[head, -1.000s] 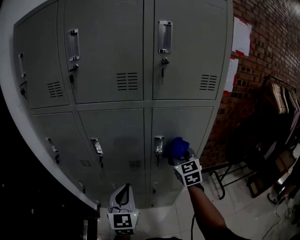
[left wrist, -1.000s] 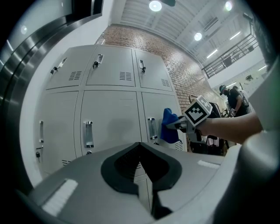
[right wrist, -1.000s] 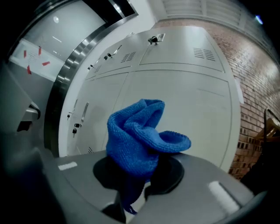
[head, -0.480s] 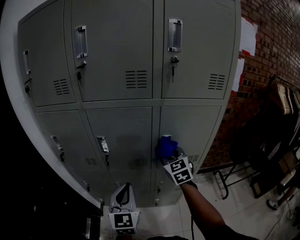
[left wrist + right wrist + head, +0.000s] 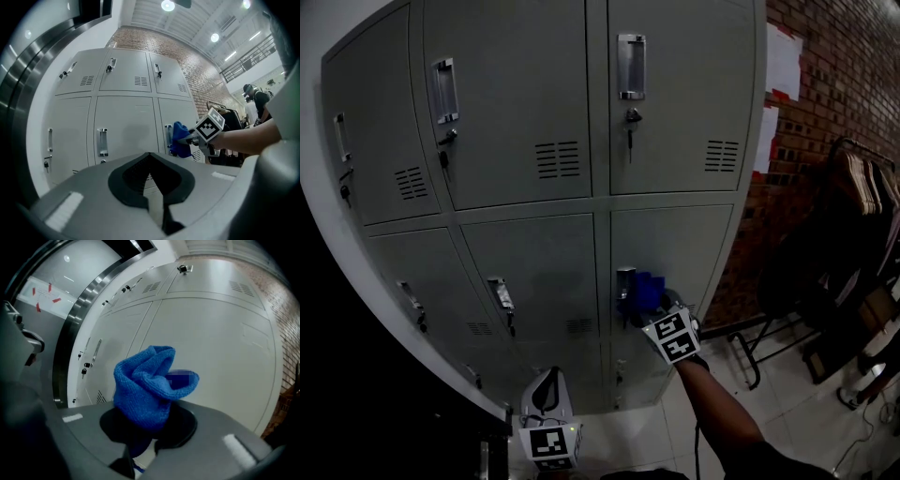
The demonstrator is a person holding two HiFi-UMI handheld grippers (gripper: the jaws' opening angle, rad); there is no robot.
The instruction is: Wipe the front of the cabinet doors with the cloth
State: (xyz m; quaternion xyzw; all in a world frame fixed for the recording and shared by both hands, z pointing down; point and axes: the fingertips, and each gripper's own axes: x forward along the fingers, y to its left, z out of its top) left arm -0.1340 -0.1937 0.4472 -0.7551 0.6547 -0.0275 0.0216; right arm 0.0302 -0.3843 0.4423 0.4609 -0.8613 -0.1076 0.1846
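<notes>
At the right-hand door of the second row, the right gripper (image 5: pixel 651 307) holds a blue cloth (image 5: pixel 643 292) up to the grey cabinet (image 5: pixel 534 112). Its jaws are closed on the cloth's lower end, and the bunched upper part bulges out beyond them. The cloth sits just right of that door's handle (image 5: pixel 624 279), against or very near the door face; actual contact cannot be told. From the right gripper view the cloth (image 5: pixel 150 380) fills the space above the jaws, with the pale door spread behind it. The person's bare arm (image 5: pixel 717 408) reaches up from below to this gripper.

Low and to the left, the left gripper (image 5: pixel 546 377) hangs in front of the bottom doors, well apart from the cloth. Its own view shows the jaws (image 5: pixel 151 180) brought together with nothing between them.

Each upper door carries a metal handle, a key below it and a small vent. A brick wall (image 5: pixel 834 94) with white papers (image 5: pixel 783 66) stands right of the cabinet, and a rack (image 5: pixel 862 187) of hangers stands beside it.
</notes>
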